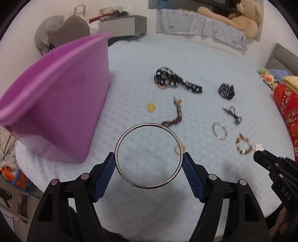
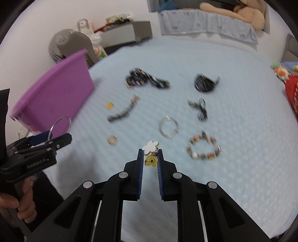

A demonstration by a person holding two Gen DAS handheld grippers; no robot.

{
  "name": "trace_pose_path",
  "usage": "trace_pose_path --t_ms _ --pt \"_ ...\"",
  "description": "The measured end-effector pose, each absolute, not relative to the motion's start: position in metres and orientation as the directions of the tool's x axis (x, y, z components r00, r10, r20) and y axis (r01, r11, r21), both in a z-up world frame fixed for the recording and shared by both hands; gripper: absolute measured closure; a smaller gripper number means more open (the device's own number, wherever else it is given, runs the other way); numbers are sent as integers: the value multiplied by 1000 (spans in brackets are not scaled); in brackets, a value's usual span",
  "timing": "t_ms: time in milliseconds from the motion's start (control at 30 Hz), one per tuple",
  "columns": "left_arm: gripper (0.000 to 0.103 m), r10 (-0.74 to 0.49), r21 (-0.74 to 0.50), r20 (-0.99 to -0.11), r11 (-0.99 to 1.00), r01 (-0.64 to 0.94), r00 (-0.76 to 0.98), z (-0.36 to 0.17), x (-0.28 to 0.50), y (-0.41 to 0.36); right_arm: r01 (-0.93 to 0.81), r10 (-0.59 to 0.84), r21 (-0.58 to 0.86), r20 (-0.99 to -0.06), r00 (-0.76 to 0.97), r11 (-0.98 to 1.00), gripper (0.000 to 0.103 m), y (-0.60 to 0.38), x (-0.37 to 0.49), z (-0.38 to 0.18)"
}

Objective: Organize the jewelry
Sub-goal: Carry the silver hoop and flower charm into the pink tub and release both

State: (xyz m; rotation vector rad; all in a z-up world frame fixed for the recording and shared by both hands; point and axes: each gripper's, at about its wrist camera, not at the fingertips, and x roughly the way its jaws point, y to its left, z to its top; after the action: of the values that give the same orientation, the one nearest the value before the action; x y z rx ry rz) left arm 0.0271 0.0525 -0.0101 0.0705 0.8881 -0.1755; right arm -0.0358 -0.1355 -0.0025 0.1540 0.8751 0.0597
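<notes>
Nearest the left wrist camera, the left gripper (image 1: pixel 148 157) clamps a large silver bangle (image 1: pixel 148 156) between its blue pads, the ring held above the pale blue bedspread (image 1: pixel 186 55). Between the tips of the right gripper (image 2: pixel 150 153), a white flower charm (image 2: pixel 150 146) with a yellow bear pendant (image 2: pixel 151 161) hanging under it is pinched, fingers nearly closed on it. Just beyond, a small gold ring (image 1: pixel 180 149) lies on the cover, with a beaded bracelet (image 2: pixel 204 148) and a thin silver bracelet (image 2: pixel 168 129) to the right. Farther on are a brown braided cord (image 1: pixel 174 114), a yellow charm (image 1: pixel 151 107) and a black-and-white hair tie (image 1: pixel 233 114). Beyond those sit a black patterned strap (image 1: pixel 175 80) and a black watch (image 1: pixel 226 91). A purple bin (image 1: pixel 55 104) stands at the left, blurred. At the far end, a teddy bear (image 1: pixel 242 16) lies on a blue-draped ledge.
</notes>
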Motion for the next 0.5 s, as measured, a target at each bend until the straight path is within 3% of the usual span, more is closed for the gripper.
trace_pose_path --t_ms 267,500 --pt "33 -112 -44 -693 993 112 713 70 33 95 -143 252 214 -668 700 966 89 -83 4 66" --pt "33 -26 -27 -630 1000 11 776 122 61 157 -311 408 264 -587 699 913 89 -20 54 118"
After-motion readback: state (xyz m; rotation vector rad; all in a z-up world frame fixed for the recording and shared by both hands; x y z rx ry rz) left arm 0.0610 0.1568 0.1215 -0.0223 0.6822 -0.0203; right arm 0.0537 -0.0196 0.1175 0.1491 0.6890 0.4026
